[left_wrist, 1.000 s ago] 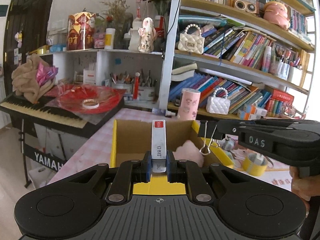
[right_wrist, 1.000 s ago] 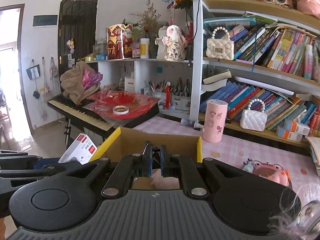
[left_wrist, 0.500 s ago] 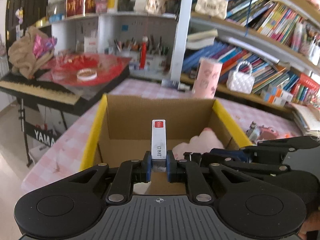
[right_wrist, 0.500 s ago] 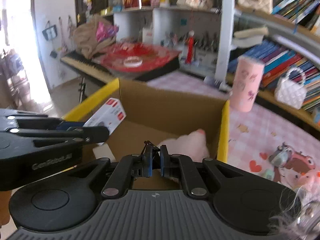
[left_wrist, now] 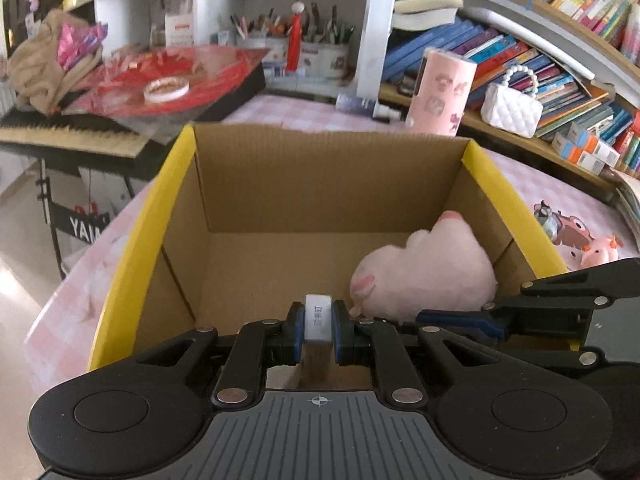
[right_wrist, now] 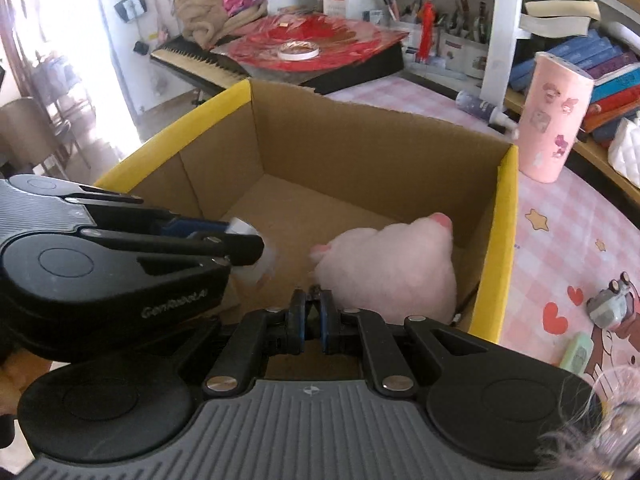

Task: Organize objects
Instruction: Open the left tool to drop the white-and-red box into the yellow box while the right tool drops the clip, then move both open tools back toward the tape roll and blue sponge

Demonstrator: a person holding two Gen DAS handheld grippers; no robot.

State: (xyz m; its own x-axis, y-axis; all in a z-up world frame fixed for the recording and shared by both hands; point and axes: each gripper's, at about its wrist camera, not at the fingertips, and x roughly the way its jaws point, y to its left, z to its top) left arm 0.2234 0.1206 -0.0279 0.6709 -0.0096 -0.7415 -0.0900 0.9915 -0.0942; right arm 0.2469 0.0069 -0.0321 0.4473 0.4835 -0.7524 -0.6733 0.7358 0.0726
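Two grippers hang over the cardboard box (left_wrist: pixel 332 184); left gripper (left_wrist: pixel 319 332) clamps a small white box (left_wrist: pixel 318 318); right gripper (right_wrist: pixel 314 322) nips a binder clip (right_wrist: pixel 315 293); pink plush toy (right_wrist: pixel 392 268) lies inside.

Pink plush toy (left_wrist: pixel 424 280) — yellow-edged brown box (left_wrist: pixel 332 184)

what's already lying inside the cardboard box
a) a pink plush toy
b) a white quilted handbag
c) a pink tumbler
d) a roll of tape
a: the pink plush toy lies on the floor of the cardboard box against its right wall, while the left tongs hold a small white box above the box floor.
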